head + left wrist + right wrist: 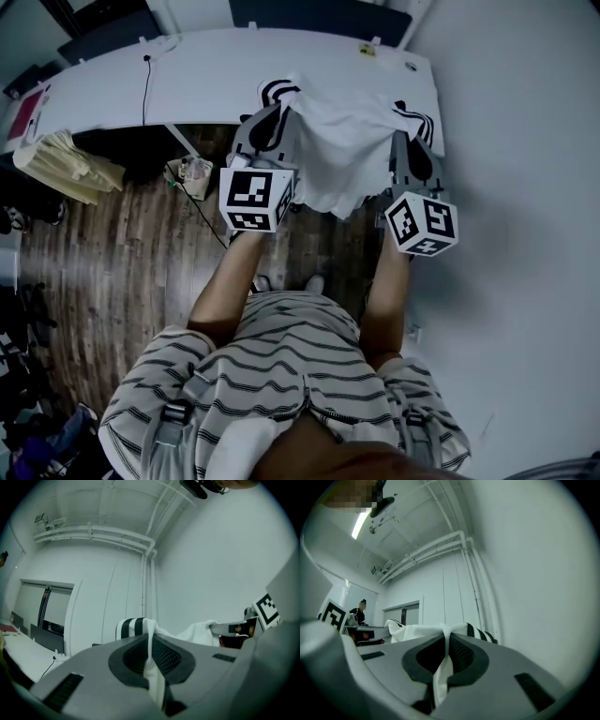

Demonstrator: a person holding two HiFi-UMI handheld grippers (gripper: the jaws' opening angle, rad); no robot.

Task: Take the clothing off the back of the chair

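The left gripper (267, 122) and the right gripper (411, 141) are held out level side by side. Each has its jaws closed tight on a pinch of white cloth. Between them the garment (342, 150) hangs in the air above the wooden floor (122, 272), just in front of the white desk (216, 75). Its long axis runs left to right from one grip to the other, and its body drops downward. It is white, with black-and-white striped sleeve ends poking out beyond each gripper.
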